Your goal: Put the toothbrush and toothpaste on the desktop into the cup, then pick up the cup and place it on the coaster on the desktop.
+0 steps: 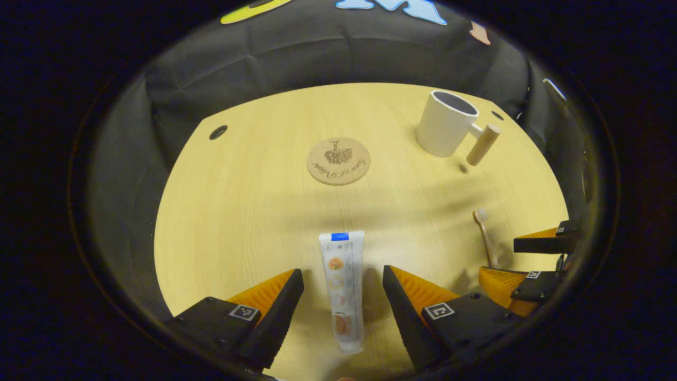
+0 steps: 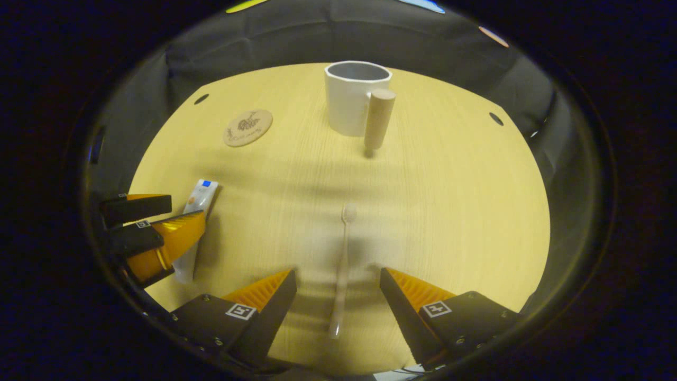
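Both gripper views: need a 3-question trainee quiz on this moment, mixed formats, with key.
1. True or false: the toothpaste lies flat between the open fingers of the left gripper.
2. Multiple choice: the toothbrush in front of the right gripper points its head toward: A) the cup; B) the coaster; C) the camera.
3. Fill in: the cup stands upright on the desk, not yet on the ____.

Key: 1 true; 2 A; 3 coaster.
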Motion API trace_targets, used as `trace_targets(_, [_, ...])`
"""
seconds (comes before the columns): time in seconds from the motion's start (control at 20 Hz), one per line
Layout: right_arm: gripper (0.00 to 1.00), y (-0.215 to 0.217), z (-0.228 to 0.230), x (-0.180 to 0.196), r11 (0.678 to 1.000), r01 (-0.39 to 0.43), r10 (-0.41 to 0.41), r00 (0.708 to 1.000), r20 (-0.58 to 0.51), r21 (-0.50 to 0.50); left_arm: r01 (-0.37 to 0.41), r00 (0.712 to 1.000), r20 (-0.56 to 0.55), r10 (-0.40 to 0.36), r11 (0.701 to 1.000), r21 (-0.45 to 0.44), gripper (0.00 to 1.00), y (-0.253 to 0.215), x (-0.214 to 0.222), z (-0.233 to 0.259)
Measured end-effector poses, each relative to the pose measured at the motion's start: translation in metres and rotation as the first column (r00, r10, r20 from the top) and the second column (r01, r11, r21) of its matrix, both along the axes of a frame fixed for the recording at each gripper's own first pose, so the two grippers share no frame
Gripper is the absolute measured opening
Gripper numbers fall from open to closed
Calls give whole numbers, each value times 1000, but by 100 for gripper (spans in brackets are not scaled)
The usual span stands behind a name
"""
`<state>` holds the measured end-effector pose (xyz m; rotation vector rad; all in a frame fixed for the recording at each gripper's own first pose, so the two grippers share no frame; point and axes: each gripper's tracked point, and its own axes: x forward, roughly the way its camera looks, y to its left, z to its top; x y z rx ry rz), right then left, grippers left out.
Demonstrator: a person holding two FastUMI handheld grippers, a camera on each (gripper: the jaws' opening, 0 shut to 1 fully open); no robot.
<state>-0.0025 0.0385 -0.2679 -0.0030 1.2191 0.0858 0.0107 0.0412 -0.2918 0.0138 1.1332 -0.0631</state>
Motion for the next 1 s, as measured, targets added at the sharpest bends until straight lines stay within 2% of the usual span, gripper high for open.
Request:
trace_targets(0.05, [98, 1, -6, -3, 1000, -2, 2, 1000, -23, 0, -5, 1000, -21, 5, 1000, -3, 93, 2, -3, -5])
trace_targets(0.1, [97, 1, -9, -4, 1000, -4, 4, 999, -41, -2, -8, 999, -36, 8, 1000, -6, 97, 4, -5, -8])
trace_targets(0.15, [97, 2, -14, -4, 1000, -6, 5, 998, -59, -2, -10, 999, -51, 10, 1000, -6, 93, 5, -6, -10])
trace_targets(0.2, [98, 4, -17, -4, 1000, -7, 7, 997, -75, 1, -13, 998, -63, 12, 1000, -7, 97, 5, -7, -13])
trace_targets(0.25, [98, 5, -19, -5, 1000, -9, 9, 996, -88, 5, -16, 997, -73, 15, 1000, -12, 97, 3, -9, -16])
trace_targets(0.4, [75, 5, -22, -7, 1000, -7, 7, 992, -124, 1, -35, 994, -103, 32, 999, -25, 100, 0, -13, -25])
trace_targets(0.5, [75, 6, -22, -6, 1000, -11, 11, 991, -133, -1, -40, 991, -131, 37, 999, -14, 87, 2, -17, -27])
trace_targets(0.55, [74, 6, -22, -6, 1000, -9, 8, 991, -134, -8, -33, 992, -123, 31, 999, -13, 98, 1, -14, -29])
trace_targets(0.6, [62, 5, -21, -5, 1000, 1, -3, 991, -137, -9, -29, 992, -125, 27, 1000, -12, 83, 0, -13, -27])
trace_targets(0.65, [55, 5, -23, -8, 1000, -3, 1, 989, -150, -9, -19, 992, -128, 17, 1000, -11, 82, -2, -12, -27])
trace_targets(0.75, [56, -2, -21, -7, 1000, 15, -19, 988, -154, -26, -5, 992, -127, 4, 1000, -10, 55, -4, -11, -27])
trace_targets(0.8, [21, -1, -24, -9, 1000, 25, -27, 984, -174, -12, 4, 992, -128, -5, 1000, -11, 47, -5, -11, -28])
trace_targets(0.95, [24, 0, -25, -5, 999, 33, -30, 985, -172, 17, 8, 992, -123, -10, 1000, -15, 47, -3, -11, -27])
trace_targets(1.0, [9, 4, -22, -10, 998, 43, -34, 982, -187, 45, 1, 992, -123, -3, 1000, -14, 47, -2, -13, -28])
